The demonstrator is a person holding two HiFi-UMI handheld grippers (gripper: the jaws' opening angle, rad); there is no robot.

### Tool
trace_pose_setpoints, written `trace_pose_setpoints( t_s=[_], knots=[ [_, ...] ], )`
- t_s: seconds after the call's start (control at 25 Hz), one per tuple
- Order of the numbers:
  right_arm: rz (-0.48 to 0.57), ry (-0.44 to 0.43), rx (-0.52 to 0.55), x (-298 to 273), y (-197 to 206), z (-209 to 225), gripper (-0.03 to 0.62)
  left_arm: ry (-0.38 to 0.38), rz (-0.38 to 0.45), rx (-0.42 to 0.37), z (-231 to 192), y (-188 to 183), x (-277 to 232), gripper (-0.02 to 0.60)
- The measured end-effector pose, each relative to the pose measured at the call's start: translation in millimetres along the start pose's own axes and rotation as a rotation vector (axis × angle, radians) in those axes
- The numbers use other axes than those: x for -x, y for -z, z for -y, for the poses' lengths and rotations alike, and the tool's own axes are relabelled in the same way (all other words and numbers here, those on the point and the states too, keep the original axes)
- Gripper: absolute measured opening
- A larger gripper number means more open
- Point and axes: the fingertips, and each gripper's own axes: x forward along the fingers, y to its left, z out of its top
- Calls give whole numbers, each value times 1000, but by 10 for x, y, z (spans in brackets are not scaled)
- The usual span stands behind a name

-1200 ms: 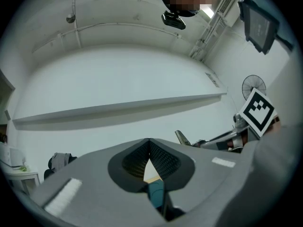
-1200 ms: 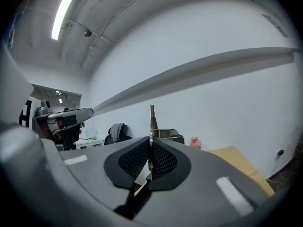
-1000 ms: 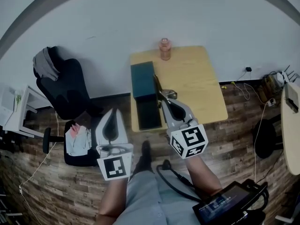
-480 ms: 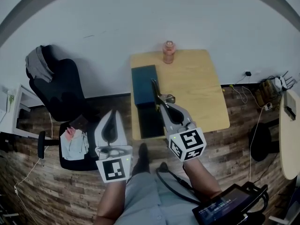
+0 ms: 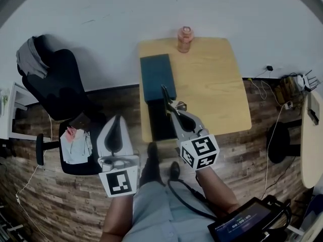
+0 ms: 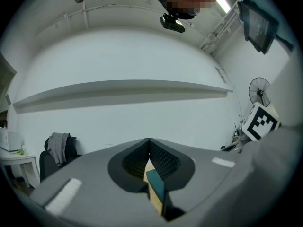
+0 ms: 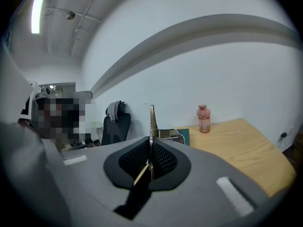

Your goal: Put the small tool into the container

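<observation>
As right tongs (image 7: 150,143) clamp tool (image 7: 151,118), left tongs (image 6: 149,144) closed

Head view looks steeply down from well above the table (image 5: 217,89); both gripper views (low, level) face that table.

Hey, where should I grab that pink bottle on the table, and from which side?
Probably the bottle by its mid-body, jaws level, coming from the near side: it stands upright at the table's far edge, with the wall close behind.
</observation>
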Motion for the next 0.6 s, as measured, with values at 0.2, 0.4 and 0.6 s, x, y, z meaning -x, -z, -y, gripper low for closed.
trace_pose_setpoints(
  t_s=[0.2,0.4,0.6],
  knots=[
    [-66,-1,-69,-99,327,27,3,5,-23,9,-30,118,-10,9],
    [-116,-1,-135,-201,606,37,3,5,-42,8,-94,215,-17,9],
    [-159,2,-178,-283,825,39,3,3,-63,7,-138,307,-24,9]
  ],
)
